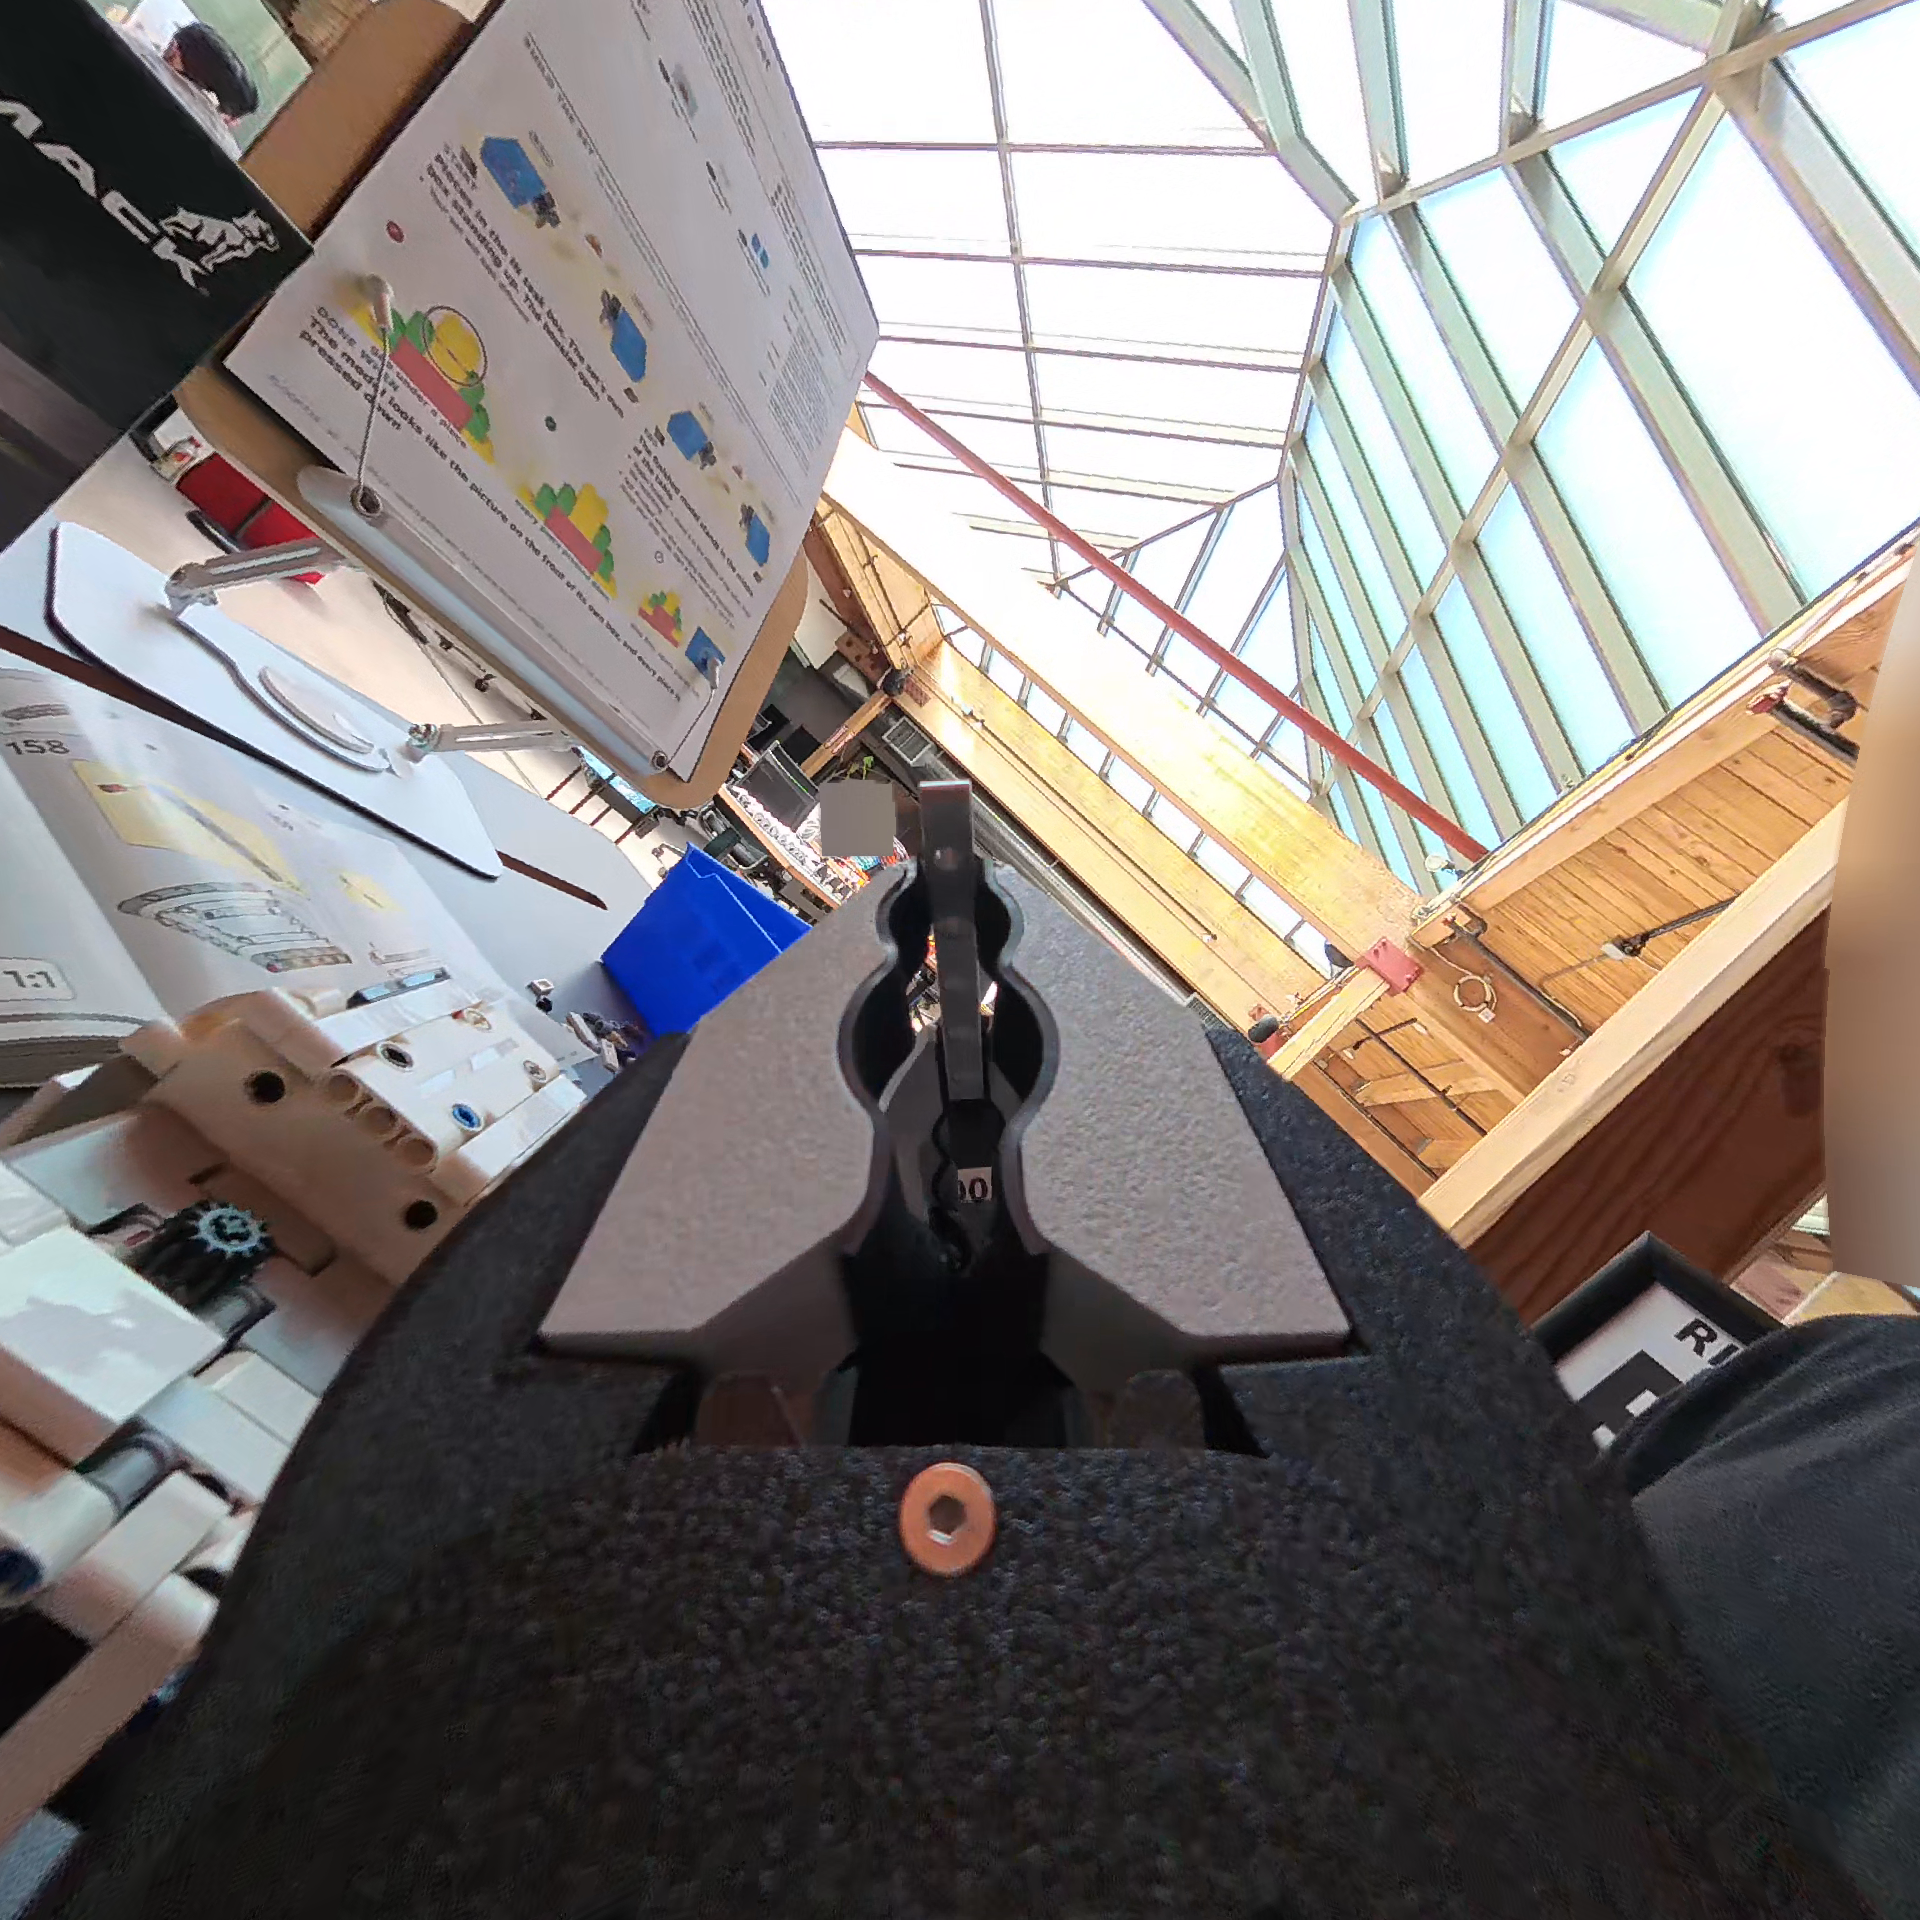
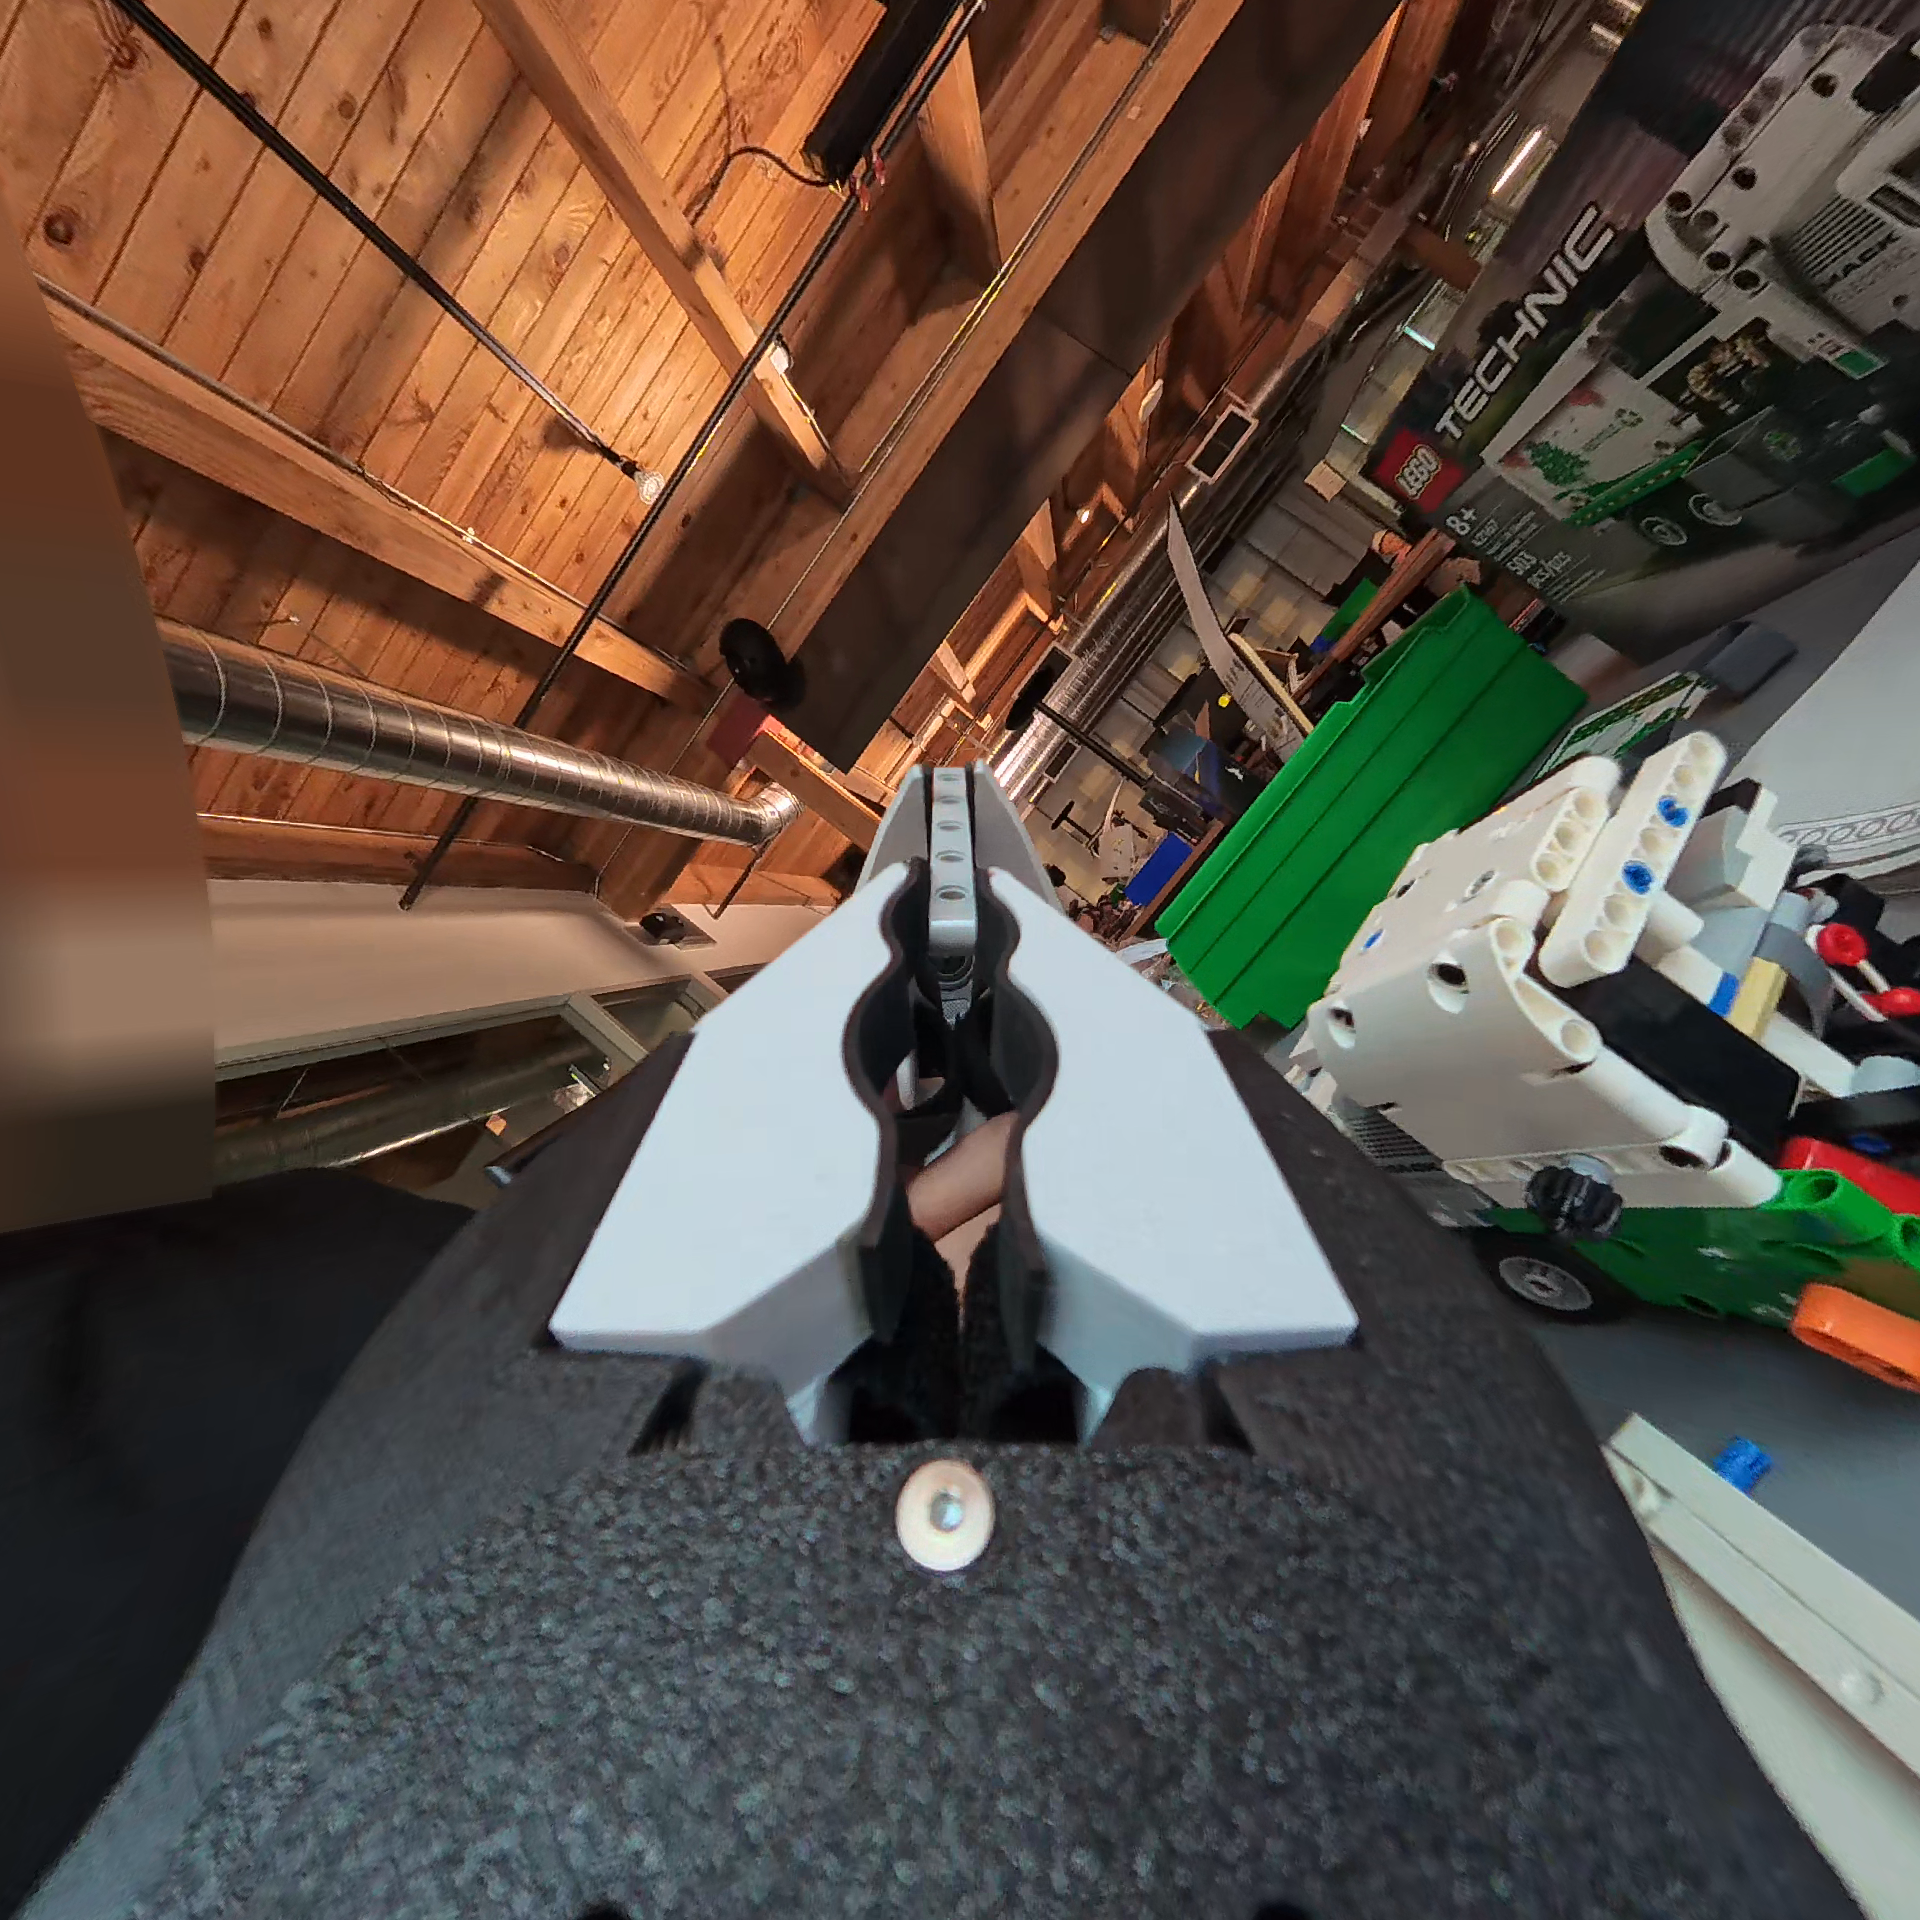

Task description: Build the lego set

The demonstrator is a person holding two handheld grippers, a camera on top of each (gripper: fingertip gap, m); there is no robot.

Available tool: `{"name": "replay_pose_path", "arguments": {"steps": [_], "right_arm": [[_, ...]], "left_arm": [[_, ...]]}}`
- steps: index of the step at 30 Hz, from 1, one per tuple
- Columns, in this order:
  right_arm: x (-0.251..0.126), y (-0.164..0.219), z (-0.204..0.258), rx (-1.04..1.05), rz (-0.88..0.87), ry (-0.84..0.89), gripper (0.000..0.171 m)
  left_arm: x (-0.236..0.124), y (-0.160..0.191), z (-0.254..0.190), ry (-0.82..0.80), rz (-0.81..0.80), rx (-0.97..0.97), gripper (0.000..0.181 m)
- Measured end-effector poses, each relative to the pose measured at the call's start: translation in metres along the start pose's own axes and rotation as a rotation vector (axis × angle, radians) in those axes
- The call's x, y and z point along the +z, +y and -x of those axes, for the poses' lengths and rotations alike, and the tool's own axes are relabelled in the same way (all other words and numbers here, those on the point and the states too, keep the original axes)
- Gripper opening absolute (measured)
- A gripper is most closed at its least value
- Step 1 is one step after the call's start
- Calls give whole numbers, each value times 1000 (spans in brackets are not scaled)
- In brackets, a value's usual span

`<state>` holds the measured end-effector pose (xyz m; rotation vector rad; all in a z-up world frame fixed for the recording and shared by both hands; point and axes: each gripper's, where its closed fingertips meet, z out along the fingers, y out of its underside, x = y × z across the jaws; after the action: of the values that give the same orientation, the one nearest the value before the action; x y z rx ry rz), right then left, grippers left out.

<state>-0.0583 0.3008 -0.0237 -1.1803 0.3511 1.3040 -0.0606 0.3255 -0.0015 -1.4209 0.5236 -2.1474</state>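
Both grippers point up, away from the table. My left gripper [image 1: 948,883] is shut on a thin dark grey flat piece [image 1: 951,935] that sticks out past its fingertips. My right gripper [image 2: 951,883] is shut on a light grey Technic beam [image 2: 951,862] with a row of holes; behind the beam a grey panel [image 2: 1003,831] shows. The white, green and black truck model [image 2: 1558,1039] lies on the table at the right of the right wrist view. Its white beams also show at the left of the left wrist view [image 1: 343,1101]. A black gear [image 1: 223,1236] sits on it.
An open instruction booklet [image 1: 156,883] lies at the left. An instruction sheet on a stand [image 1: 582,343] rises behind it. A blue bin [image 1: 696,951] and a green bin [image 2: 1371,810] stand on the table, the set's box [image 2: 1662,343] behind. A white panel [image 2: 1766,1621] and a blue pin [image 2: 1742,1463] lie near. Both grippers' tips are close together, under 4 cm apart. Left tips and right tips are each some 12 cm from the black gear [image 1: 223,1236].
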Motion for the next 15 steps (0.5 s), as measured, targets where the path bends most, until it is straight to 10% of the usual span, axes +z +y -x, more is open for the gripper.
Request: {"name": "replay_pose_path", "arguments": {"steps": [15], "right_arm": [[-13,20,14,-389,243,114,18]], "left_arm": [[-29,-17,-8,-1,288,242,5]]}}
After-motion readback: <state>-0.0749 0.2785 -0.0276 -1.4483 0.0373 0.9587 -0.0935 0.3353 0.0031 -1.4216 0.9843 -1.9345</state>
